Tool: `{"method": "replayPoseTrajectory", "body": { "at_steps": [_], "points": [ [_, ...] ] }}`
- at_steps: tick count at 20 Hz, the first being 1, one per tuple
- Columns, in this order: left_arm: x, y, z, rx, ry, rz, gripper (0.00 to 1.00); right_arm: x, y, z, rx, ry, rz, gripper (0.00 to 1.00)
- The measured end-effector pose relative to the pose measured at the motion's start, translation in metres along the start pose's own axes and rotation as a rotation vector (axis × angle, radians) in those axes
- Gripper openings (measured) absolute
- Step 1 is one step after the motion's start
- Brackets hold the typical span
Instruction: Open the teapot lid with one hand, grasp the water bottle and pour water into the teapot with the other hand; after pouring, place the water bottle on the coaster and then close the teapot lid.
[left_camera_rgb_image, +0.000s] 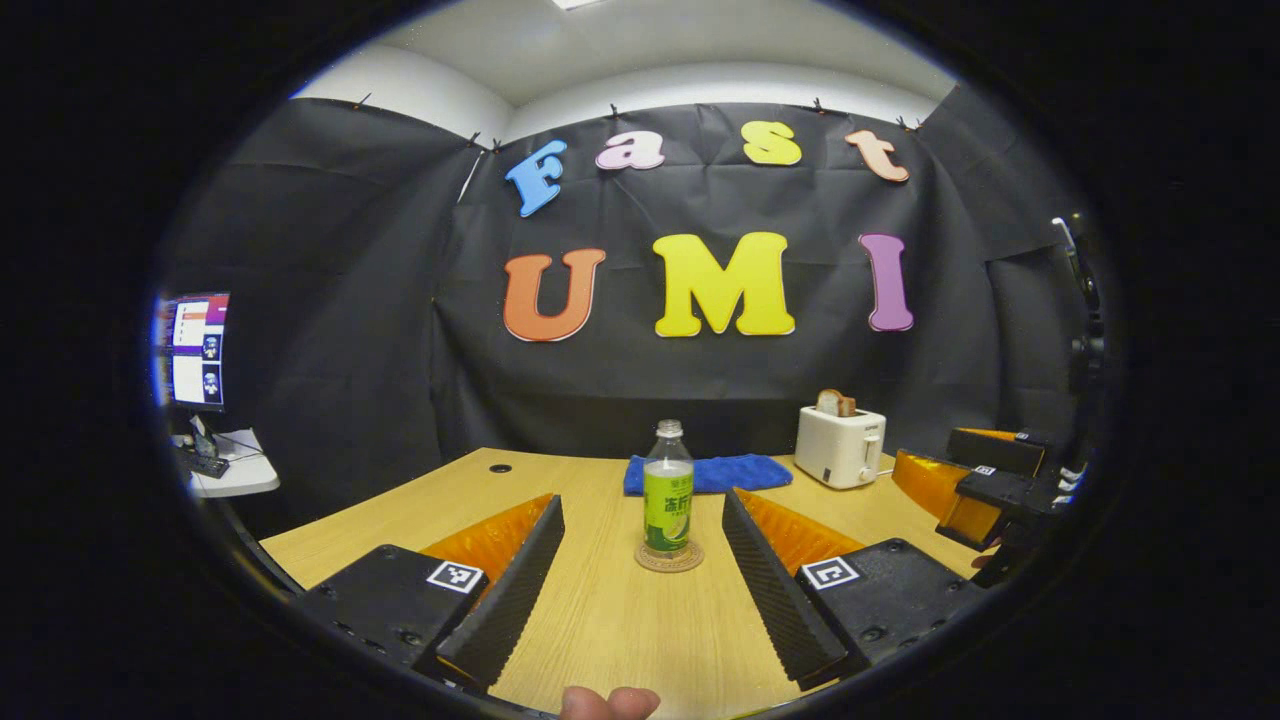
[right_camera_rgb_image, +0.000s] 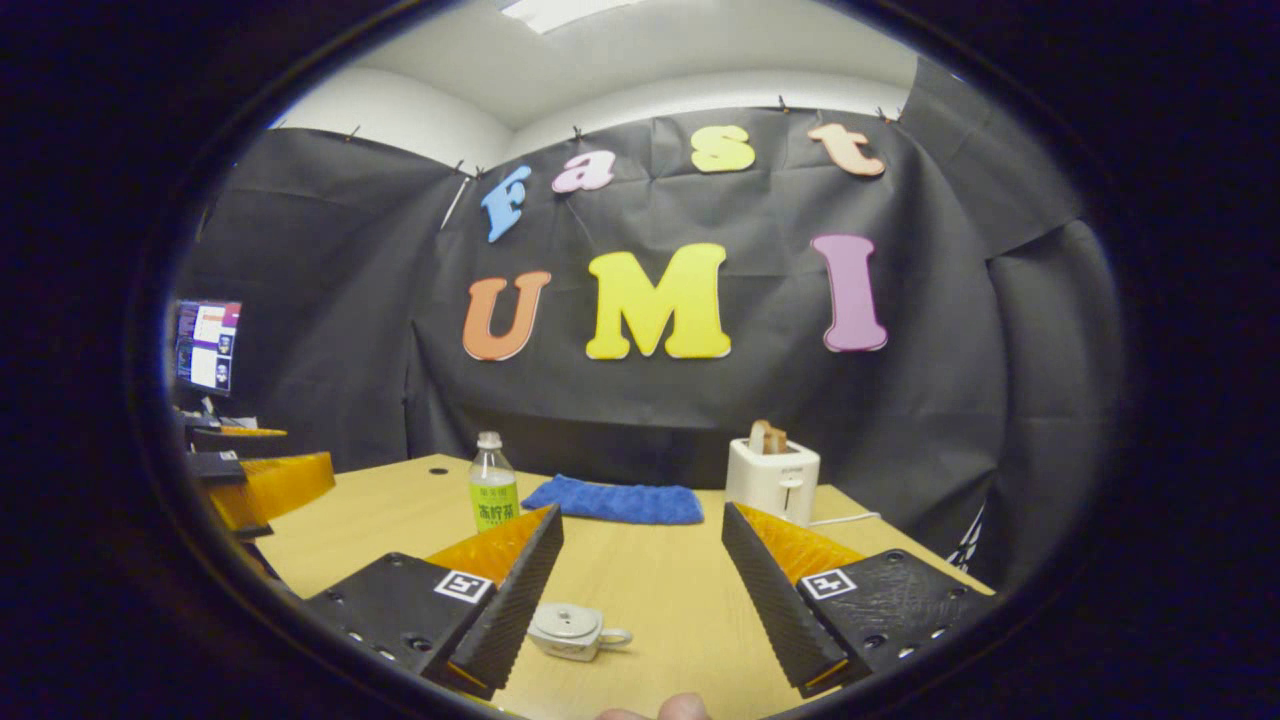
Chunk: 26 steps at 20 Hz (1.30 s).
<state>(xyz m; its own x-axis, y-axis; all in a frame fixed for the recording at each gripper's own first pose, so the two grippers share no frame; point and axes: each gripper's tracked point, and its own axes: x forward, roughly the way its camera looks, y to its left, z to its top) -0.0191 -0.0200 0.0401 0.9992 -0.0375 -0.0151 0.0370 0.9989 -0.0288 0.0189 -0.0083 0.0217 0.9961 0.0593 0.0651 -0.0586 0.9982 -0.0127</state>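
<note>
Left claw (left_camera_rgb_image: 640, 560) spread wide, nothing between the fingers, hovering low over the wood counter (left_camera_rgb_image: 600, 620). Water bottle (left_camera_rgb_image: 668, 492) sits dead ahead between the fingers, farther out, upright on the round coaster (left_camera_rgb_image: 669, 558), green label, no cap visible from here. Behind it a blue cloth (left_camera_rgb_image: 708, 472) lies flat near the back edge; to its right a white toaster (left_camera_rgb_image: 840, 446) with a slice of bread sticking up. Right claw also shows at the right edge of the left gripper view, off to the side of the toaster. A fingertip of the holding hand pokes in at the bottom edge. Monitor (left_camera_rgb_image: 195, 348) on a side desk at far left. Right claw (right_camera_rgb_image: 640, 585) likewise spread wide, holding nothing, low over the counter (right_camera_rgb_image: 650, 580). Teapot (right_camera_rgb_image: 572, 631) is just inside the left finger, small and pale, lid on, handle pointing right, resting on the counter. From the right gripper view the bottle (right_camera_rgb_image: 492, 490) stands well beyond the left finger, the cloth (right_camera_rgb_image: 615, 502) just right of it, the toaster (right_camera_rgb_image: 771, 479) beyond the right finger, cord trailing right. Left claw visible at far left edge there.
</note>
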Motion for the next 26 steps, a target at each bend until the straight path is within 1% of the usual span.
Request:
{"method": "replayPoseTrajectory", "body": {
  "at_steps": [1, 2, 4, 9, 13, 16, 17, 19, 21, 23, 24, 26],
  "points": [
    [-0.004, -0.006, 0.003, 0.006, -0.008, -0.006, 0.99, -0.011, -0.003, 0.01, -0.006, -0.017, -0.013, 0.96],
    [-0.007, -0.011, 0.007, 0.011, -0.015, -0.017, 0.99, -0.022, -0.005, 0.014, -0.005, -0.027, -0.018, 0.96],
    [-0.016, -0.02, 0.013, 0.013, -0.033, -0.033, 0.99, -0.042, 0.003, 0.021, 0.003, -0.047, 0.002, 0.96],
    [-0.027, -0.022, 0.019, 0.024, -0.049, -0.035, 0.99, -0.07, -0.002, 0.027, -0.001, -0.068, -0.032, 0.96],
    [-0.03, -0.02, 0.018, 0.018, -0.035, -0.03, 0.99, -0.078, 0.003, 0.024, 0.003, -0.05, -0.04, 0.94],
    [-0.03, -0.012, 0.019, 0.003, -0.031, -0.012, 0.99, -0.083, -0.001, 0.029, 0.001, -0.055, -0.058, 0.96],
    [-0.032, -0.012, 0.02, -0.001, -0.032, -0.012, 0.99, -0.083, -0.002, 0.03, 0.001, -0.056, -0.062, 0.95],
    [-0.032, -0.009, 0.021, -0.004, -0.035, -0.008, 0.99, -0.081, -0.002, 0.029, -0.001, -0.05, -0.065, 0.94],
    [-0.031, -0.006, 0.022, -0.006, -0.037, -0.004, 0.99, -0.078, -0.002, 0.027, 0.006, -0.04, -0.065, 0.96],
    [-0.029, -0.007, 0.02, -0.009, -0.036, -0.011, 0.99, -0.074, 0.001, 0.023, 0.015, -0.026, -0.059, 0.94],
    [-0.029, -0.006, 0.019, -0.011, -0.034, -0.008, 0.99, -0.071, 0.004, 0.021, 0.018, -0.022, -0.056, 0.97],
    [-0.027, -0.005, 0.018, -0.005, -0.03, -0.009, 0.99, -0.068, 0.009, 0.017, 0.017, -0.012, -0.047, 0.96]
  ]
}}
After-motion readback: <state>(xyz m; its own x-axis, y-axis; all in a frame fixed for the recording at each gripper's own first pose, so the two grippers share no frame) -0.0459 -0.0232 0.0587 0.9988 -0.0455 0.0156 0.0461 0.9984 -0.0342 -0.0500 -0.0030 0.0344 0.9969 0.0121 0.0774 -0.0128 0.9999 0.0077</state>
